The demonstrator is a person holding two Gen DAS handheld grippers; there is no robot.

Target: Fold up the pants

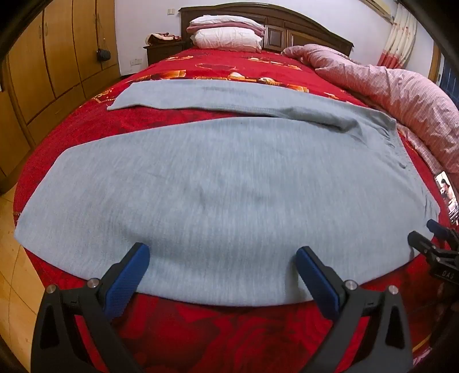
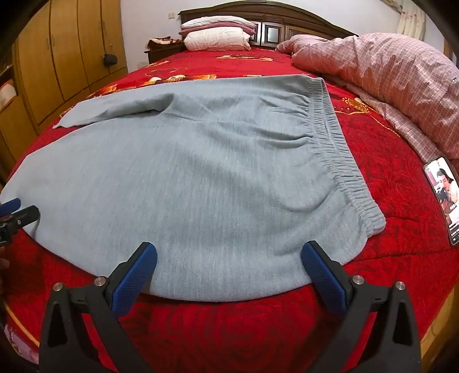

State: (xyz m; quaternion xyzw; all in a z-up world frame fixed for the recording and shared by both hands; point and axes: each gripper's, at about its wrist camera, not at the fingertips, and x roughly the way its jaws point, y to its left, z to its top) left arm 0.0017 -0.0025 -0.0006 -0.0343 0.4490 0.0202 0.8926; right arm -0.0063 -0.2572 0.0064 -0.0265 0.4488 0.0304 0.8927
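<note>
Red and plush, the bedspread (image 1: 200, 338) under your grippers carries an orange-gold pattern toward the headboard (image 1: 287, 17), with two stacked pillows (image 1: 226, 33) at the far end, a pink checked quilt (image 2: 387, 74) bunched along the right, and wooden wardrobes (image 1: 51, 57) to the left. A lit phone (image 2: 443, 195) lies on the bedspread right of the pants.

Your pants (image 1: 200, 186) are grey, soft and fleecy-looking, laid flat across the bed: the gathered elastic waistband (image 2: 335, 140) runs down the right side, and the two legs stretch left, the far leg (image 1: 178, 94) spread apart from the near one, with red showing between them.

Your left gripper (image 1: 222, 269) hangs with its jaws spread wide over the near edge of the near leg, holding nothing; its blue ribbed pads (image 1: 129, 281) straddle the hem of the cloth. Your right gripper (image 2: 229, 266) is likewise wide open and empty, just over the near edge close to the waistband corner.

You look to be at the very start: nothing is folded yet. The likely next move is to pinch the near edge at both points and carry the near leg over onto the far one. Close on the cloth only, not the plush beneath, and lift both hands evenly, since this limp knit will sag and wrinkle between them.
</note>
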